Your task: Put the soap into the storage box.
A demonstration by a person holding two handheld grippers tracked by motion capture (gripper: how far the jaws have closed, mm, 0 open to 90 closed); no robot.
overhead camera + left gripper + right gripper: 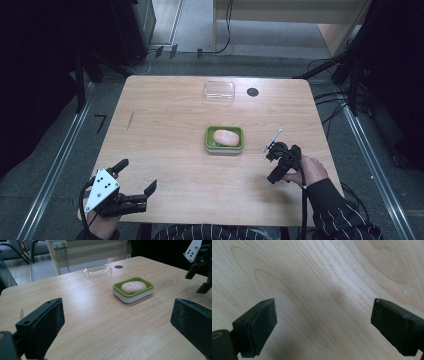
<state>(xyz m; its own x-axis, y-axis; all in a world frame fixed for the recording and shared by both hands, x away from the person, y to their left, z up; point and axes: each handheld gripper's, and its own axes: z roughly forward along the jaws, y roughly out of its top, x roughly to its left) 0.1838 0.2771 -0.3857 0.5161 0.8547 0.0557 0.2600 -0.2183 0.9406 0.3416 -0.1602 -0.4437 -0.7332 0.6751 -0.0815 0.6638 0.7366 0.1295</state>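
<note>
Wooden table on grey floor, cables behind far edge. Left gripper at near left corner, jaws wide apart, nothing between, pointing toward middle. Right gripper at right side, held by hand, jaws wide apart over bare wood, nothing between. Green soap dish at table centre, pink soap inside. Clear lid near far edge, well apart from dish. Small dark round spot just beside lid.
</note>
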